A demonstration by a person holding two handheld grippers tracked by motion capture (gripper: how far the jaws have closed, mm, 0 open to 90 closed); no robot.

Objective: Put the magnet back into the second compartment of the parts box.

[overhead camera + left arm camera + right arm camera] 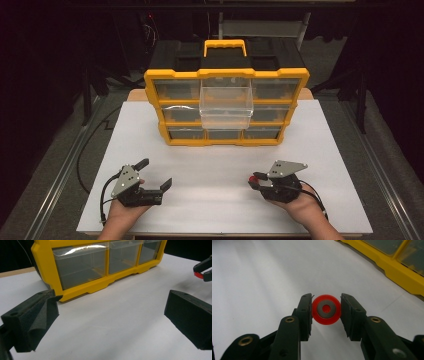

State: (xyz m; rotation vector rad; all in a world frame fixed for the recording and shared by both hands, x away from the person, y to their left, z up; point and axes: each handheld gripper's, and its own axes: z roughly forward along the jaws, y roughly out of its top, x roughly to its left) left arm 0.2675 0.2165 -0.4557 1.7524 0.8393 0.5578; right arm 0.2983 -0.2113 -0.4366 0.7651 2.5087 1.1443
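Right gripper (pixel 326 312) clamped on a small red wheel (pixel 326 309) with a grey hub, pads pressing its two sides; held just above the white table (pixel 210 165), near the front right, well apart from the yellow drawer cabinet (pixel 226 107); left gripper (pixel 155 175) resting near the front left with jaws spread wide, nothing between them; middle clear drawer (pixel 226 107) of the cabinet pulled out toward the person; red wheel also visible far right in the left gripper view.
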